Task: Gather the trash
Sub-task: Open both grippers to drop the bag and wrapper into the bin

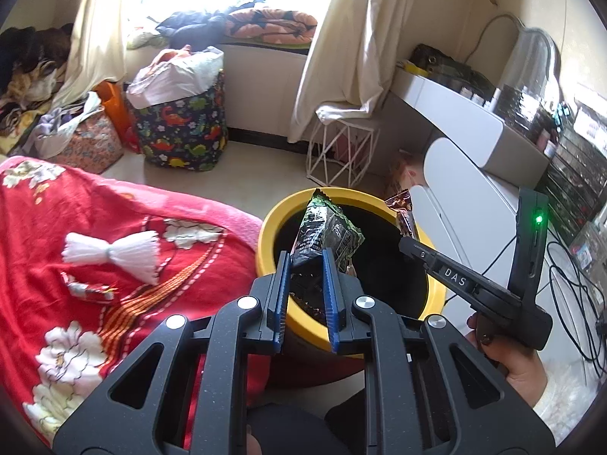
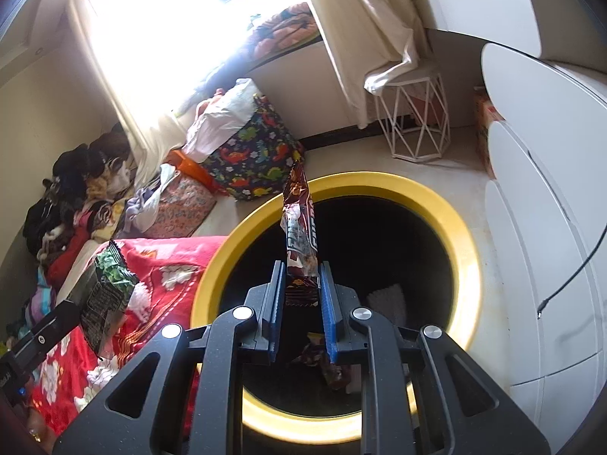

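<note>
We count two snack wrappers in hand and one yellow bin [image 1: 270,223] with a black inside. The left tongs [image 1: 306,265] are closed on a green-and-black wrapper [image 1: 322,233], which stands up above the near rim of the bin; the right tongs [image 2: 301,276] are clamped on a brown wrapper [image 2: 299,223] that pokes upward over the middle of the bin's mouth. Both tongs point forward and downward toward the bin, side by side, and from the left wrist view we see a hand [image 1: 508,356] wrapped around the right tool's handle. Beside the bin lies a red flowered blanket [image 1: 114,235], and on it one white tassel [image 1: 114,254] and one small crumpled foil piece [image 1: 89,288]. Down in the bin, the right wrist view shows at least one more brown wrapper [image 2: 326,367] and a pale patch [image 2: 387,301] we cannot make out. The lower end of each held wrapper is hidden behind the blue pads [image 2: 327,314]. On the floor behind stand one dinosaur-print bag [image 1: 182,132] and one white wire stool [image 1: 341,151].
</note>
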{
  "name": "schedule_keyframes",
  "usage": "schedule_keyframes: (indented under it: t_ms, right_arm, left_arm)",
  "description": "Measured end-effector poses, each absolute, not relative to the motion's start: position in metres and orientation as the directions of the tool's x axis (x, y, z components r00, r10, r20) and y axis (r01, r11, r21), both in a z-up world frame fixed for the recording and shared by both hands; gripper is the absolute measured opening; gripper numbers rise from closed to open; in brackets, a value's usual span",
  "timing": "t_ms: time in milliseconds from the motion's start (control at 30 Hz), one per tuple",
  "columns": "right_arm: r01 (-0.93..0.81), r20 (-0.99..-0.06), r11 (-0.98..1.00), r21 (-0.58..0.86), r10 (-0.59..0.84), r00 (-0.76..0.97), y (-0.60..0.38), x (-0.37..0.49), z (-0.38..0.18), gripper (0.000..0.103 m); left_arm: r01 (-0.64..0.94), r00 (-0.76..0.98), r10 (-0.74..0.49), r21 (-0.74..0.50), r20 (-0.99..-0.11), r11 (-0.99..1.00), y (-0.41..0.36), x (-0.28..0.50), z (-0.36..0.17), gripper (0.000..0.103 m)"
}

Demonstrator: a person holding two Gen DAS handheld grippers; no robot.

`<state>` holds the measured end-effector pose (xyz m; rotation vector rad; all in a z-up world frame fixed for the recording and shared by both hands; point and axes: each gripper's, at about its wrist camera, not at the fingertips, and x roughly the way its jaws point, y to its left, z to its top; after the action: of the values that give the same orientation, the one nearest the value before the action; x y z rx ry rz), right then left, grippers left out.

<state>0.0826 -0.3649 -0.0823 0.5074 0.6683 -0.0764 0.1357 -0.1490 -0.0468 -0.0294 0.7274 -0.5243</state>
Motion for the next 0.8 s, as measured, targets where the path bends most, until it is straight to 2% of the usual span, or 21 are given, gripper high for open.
schedule_keyframes:
  t_ms: [400,433,467,500,533,567,633,667,733,800]
  right_arm:
    - [0.271,-0.615,0.852,0.448,0.073,0.785,-0.391,0.074,-0.089,0.019]
    - [0.275,-0.615,0.851,0.447,0.069,0.786,-0.392,0.074,-0.089,0.02]
    - [0.278,-0.613,0.849,0.45,0.067,0.787,-0.392,0.074,-0.089,0.027]
    - [0.28,-0.61,0.846,0.454,0.066,0.79,-0.393,0.073,-0.089,0.034]
    - [0.284,-0.606,0.842,0.458,0.062,0.793,-0.395,0.072,-0.088,0.037]
    - [0.287,-0.604,0.84,0.46,0.059,0.795,-0.397,0.072,-0.089,0.04]
    - [0.297,-0.603,0.837,0.459,0.048,0.797,-0.399,0.071,-0.088,0.041]
    - [0.298,-0.602,0.836,0.46,0.047,0.797,-0.4,0.071,-0.088,0.043]
    - [0.299,-0.6,0.837,0.459,0.043,0.799,-0.4,0.071,-0.087,0.049]
    - [0.296,-0.597,0.841,0.452,0.039,0.802,-0.397,0.071,-0.085,0.054]
  left_arm:
    - [0.488,0.553,-0.478,-0.201,-0.682,0.85,-0.192,0.157,-0.074,0.012]
    - [0.489,0.548,-0.477,-0.199,-0.687,0.849,-0.194,0.16,-0.075,0.012]
    - [0.488,0.536,-0.475,-0.203,-0.698,0.849,-0.197,0.165,-0.078,0.012]
    - [0.486,0.533,-0.475,-0.206,-0.7,0.849,-0.198,0.167,-0.078,0.018]
    - [0.487,0.527,-0.48,-0.214,-0.701,0.847,-0.199,0.169,-0.079,0.032]
    - [0.49,0.519,-0.491,-0.226,-0.7,0.842,-0.2,0.171,-0.079,0.039]
    - [0.485,0.535,-0.489,-0.224,-0.689,0.846,-0.198,0.17,-0.077,0.063]
    - [0.481,0.541,-0.49,-0.226,-0.683,0.847,-0.197,0.17,-0.076,0.068]
    - [0.46,0.564,-0.475,-0.22,-0.675,0.86,-0.192,0.168,-0.075,0.088]
    - [0.443,0.582,-0.464,-0.218,-0.668,0.87,-0.185,0.166,-0.074,0.09]
